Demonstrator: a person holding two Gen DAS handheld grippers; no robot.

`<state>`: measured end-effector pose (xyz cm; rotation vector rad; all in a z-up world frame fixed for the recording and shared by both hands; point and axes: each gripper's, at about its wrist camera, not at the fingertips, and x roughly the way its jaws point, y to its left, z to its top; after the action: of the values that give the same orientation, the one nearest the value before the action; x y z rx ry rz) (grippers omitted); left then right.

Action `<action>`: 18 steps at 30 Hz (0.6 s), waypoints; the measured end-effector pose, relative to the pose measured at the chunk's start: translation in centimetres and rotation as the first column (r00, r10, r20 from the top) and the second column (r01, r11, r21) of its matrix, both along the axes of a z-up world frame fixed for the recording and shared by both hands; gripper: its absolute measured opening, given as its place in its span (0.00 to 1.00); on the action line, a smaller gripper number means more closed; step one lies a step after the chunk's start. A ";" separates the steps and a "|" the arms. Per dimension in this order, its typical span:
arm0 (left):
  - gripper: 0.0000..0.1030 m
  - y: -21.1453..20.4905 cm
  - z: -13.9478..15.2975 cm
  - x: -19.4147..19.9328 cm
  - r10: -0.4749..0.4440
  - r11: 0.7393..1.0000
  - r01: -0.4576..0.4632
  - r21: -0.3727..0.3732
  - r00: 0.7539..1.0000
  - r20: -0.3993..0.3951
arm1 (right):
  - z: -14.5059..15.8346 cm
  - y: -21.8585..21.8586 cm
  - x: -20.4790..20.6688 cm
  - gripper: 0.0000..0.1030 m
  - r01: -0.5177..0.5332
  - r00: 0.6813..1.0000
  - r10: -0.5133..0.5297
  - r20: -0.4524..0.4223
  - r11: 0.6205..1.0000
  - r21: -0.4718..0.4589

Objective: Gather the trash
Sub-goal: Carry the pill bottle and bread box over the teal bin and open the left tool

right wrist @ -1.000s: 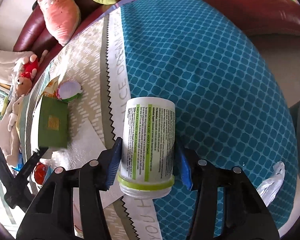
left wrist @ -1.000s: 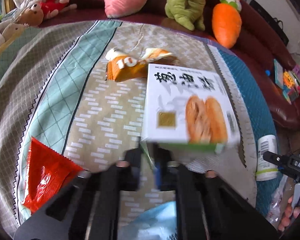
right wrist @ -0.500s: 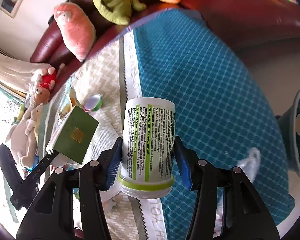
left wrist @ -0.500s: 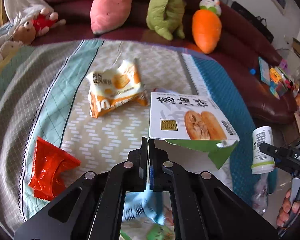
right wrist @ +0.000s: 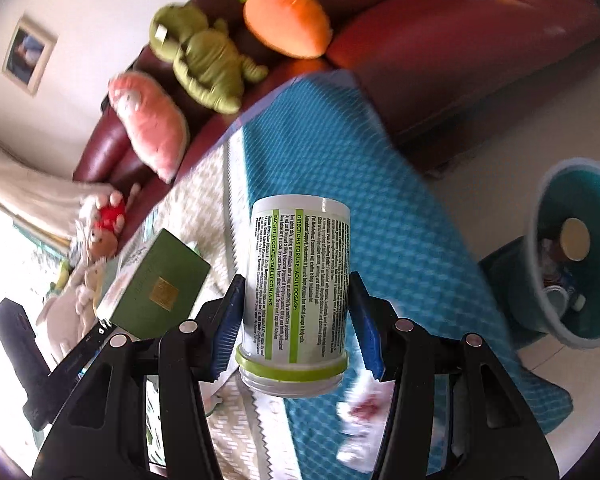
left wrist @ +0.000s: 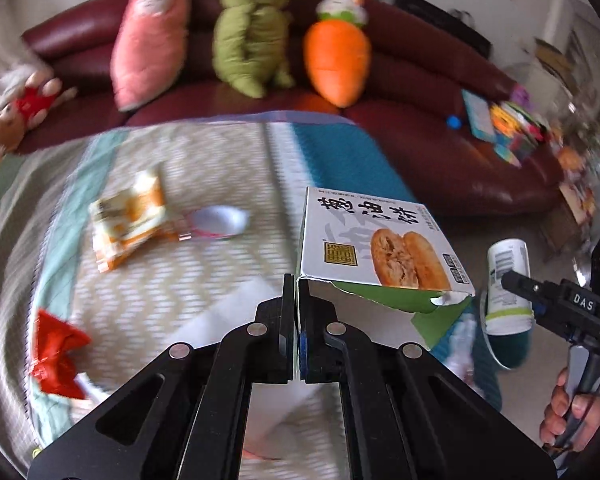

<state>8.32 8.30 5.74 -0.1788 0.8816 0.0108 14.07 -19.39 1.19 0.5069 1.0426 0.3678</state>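
We hold two pieces of trash in the air above the table. Our left gripper (left wrist: 298, 312) has its jaws pinched tight on a flap of a flat cardboard food box (left wrist: 374, 248), white on the printed face with a picture of two flatbreads, green on the underside, its torn edge ragged. Our right gripper (right wrist: 296, 320) clamps a smooth cylindrical pill bottle (right wrist: 298, 292), white plastic with a green-striped label and fine black print; the ribbed blue pads (right wrist: 226, 320) press its two sides, so the jaws stand moderately apart around it.

Below lies a quilted patchwork tablecloth (left wrist: 204, 168): a beige zigzag panel, pale green strips and a teal diamond-stitched panel. On it we count three more wrappers: one crinkled orange and white snack bag (left wrist: 128, 220), one glossy red wrapper (left wrist: 56, 354), and one small clear plastic packet (left wrist: 216, 222) touching the orange bag. A white paper sheet (left wrist: 236, 316) lies near the left gripper.

Behind the table runs a dark red leather sofa (left wrist: 440, 128) with three large plush toys in a row: one pink (left wrist: 148, 36), one green (left wrist: 248, 36), one orange carrot (left wrist: 336, 64). A small teddy in red (left wrist: 24, 108) sits at the sofa's end. On the floor to the right stands one round teal bin (right wrist: 540, 264) with rubbish already inside. A framed picture (right wrist: 28, 54) hangs on the pale wall.
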 end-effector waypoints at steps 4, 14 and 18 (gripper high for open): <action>0.02 -6.1 0.0 1.7 -0.106 0.994 0.106 0.001 0.994 -0.007 | 0.9 -5.7 -1.5 0.48 0.114 0.993 -0.113 0.045 0.994 -0.007; 0.02 -23.0 -3.0 5.1 -0.368 0.929 0.369 0.007 0.927 -0.066 | 0.7 -20.9 -6.0 0.48 0.400 0.914 -0.398 0.080 0.916 -0.013; 0.02 -27.4 -4.6 6.1 -0.414 0.908 0.418 0.015 0.905 -0.096 | -0.6 -24.2 -6.7 0.48 0.443 0.896 -0.442 0.049 0.897 -0.012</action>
<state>14.37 -19.13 1.16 0.0474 0.9958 -0.3681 7.33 -43.55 0.60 0.6938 0.8550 -0.0390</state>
